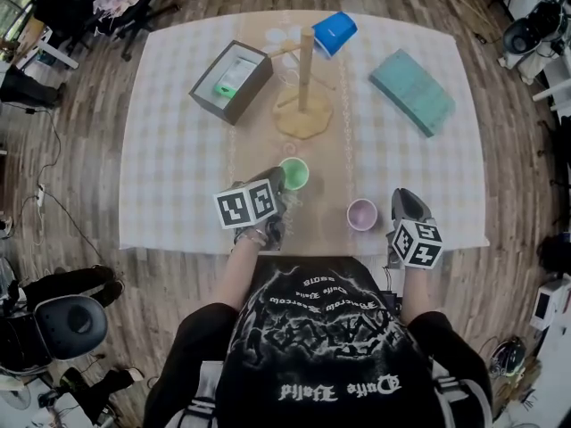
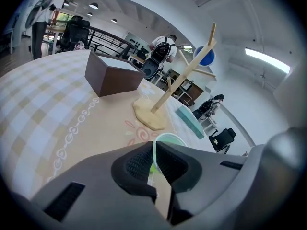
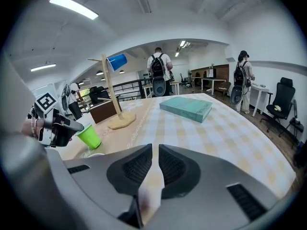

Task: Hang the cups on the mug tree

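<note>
A table (image 1: 178, 168) under a pale checked cloth, with a beige patterned runner (image 1: 317, 163) down its middle, stands on a wood-plank floor; office chairs ring it, and the right gripper view shows people with backpacks standing further back in the room.

The left gripper (image 1: 278, 178) angles down toward the runner from the near edge, its jaws pinching the rim of the green cup (image 1: 293, 173) – in the left gripper view the thin rim (image 2: 165, 139) runs between the two pads. The right gripper (image 1: 406, 201) sits near the table's near right edge, tilted down, its jaws all but pressed together on nothing; the pink cup (image 1: 361, 214) stands upright just to its left, apart from it.

Further up the runner stands the wooden mug tree (image 1: 305, 78), with a blue cup (image 1: 335, 32) hung on an upper branch. To its left an open brown box (image 1: 230, 83) holds a green-and-white item – what it is I cannot tell. A teal book (image 1: 412, 91) lies flat to the right.
</note>
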{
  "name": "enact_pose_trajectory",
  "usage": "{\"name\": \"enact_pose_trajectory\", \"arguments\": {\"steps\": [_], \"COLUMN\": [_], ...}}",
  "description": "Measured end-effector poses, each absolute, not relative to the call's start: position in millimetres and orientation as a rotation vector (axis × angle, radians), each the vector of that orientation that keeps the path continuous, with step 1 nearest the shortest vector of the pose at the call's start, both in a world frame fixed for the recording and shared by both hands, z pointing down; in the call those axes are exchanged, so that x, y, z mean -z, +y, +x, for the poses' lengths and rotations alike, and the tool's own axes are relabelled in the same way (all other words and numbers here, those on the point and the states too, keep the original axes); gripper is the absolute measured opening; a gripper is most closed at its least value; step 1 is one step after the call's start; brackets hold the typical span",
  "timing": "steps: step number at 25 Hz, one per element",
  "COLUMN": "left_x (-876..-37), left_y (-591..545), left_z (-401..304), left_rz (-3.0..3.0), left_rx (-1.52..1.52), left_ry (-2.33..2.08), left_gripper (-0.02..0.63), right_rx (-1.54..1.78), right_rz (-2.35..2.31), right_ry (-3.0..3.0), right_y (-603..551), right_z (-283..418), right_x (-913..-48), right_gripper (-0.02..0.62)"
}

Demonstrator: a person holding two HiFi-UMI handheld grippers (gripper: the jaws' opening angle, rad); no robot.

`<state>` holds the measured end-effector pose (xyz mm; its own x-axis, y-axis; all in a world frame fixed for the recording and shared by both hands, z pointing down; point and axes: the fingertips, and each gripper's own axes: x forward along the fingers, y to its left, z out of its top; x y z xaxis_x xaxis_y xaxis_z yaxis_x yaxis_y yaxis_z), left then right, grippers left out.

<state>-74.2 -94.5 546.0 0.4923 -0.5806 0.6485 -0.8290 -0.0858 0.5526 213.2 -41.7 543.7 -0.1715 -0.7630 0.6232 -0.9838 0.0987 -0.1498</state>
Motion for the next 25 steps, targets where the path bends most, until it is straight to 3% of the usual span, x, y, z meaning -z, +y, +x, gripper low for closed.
{"name": "enact_pose_trajectory", "arguments": {"steps": [25], "left_x": [-492], "left_y": [-174], "left_z": [-128], "left_rz": [1.723], "left_rx": [-0.441], "left_ry": [-1.719], "left_gripper": [0.037], "right_rx": [-0.752], "right_rz": [1.706], "right_ry": [-1.963], "right_y": [-56], "right_z": [230], "right_x": [-552], "right_gripper": [0.041]}}
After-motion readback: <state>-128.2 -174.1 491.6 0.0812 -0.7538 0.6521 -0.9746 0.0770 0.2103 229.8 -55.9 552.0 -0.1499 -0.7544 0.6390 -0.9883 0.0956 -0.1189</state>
